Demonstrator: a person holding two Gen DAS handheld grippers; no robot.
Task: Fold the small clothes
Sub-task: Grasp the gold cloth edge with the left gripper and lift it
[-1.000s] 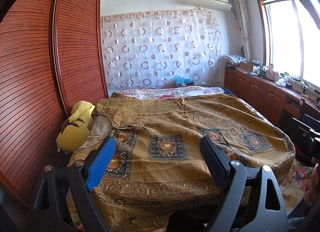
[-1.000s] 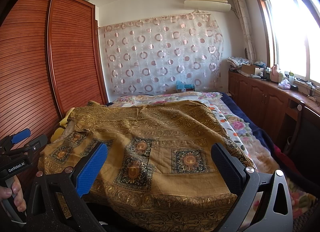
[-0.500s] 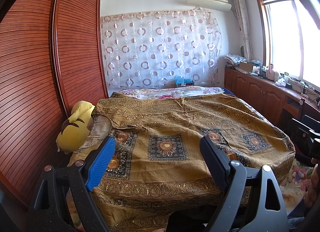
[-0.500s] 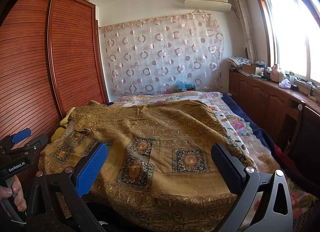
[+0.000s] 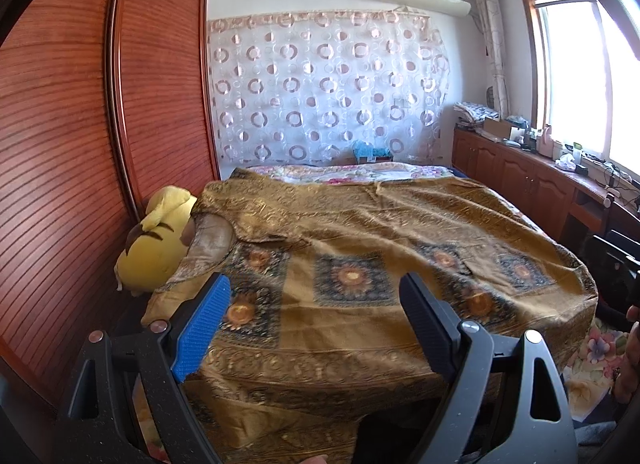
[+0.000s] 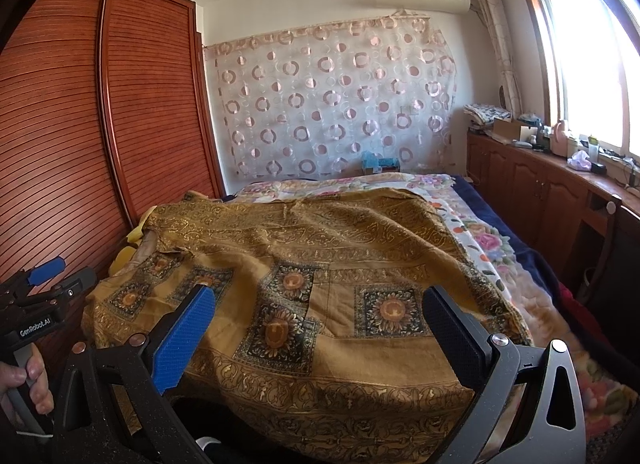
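A golden-brown garment point(image 5: 360, 256) with dark sunflower squares lies spread flat over the bed, its hem hanging over the near edge. It also fills the middle of the right wrist view point(image 6: 320, 284). My left gripper point(image 5: 316, 292) hovers open above the hem, nothing between its fingers. My right gripper point(image 6: 320, 312) is open too, held over the hem's right part, clear of the cloth. The left gripper point(image 6: 44, 276) shows at the left edge of the right wrist view, held by a hand point(image 6: 28, 380).
A yellow plush toy point(image 5: 156, 240) sits between the bed and the red-brown slatted wardrobe point(image 5: 80, 144). A floral bedspread point(image 6: 488, 248) lies under the garment. Wooden cabinets point(image 5: 532, 188) with clutter run along the window at the right. A patterned curtain point(image 5: 328, 92) hangs behind.
Both grippers have shifted slightly, the right one tilting a little; the garment lies as it did. Both stay open and hold nothing.
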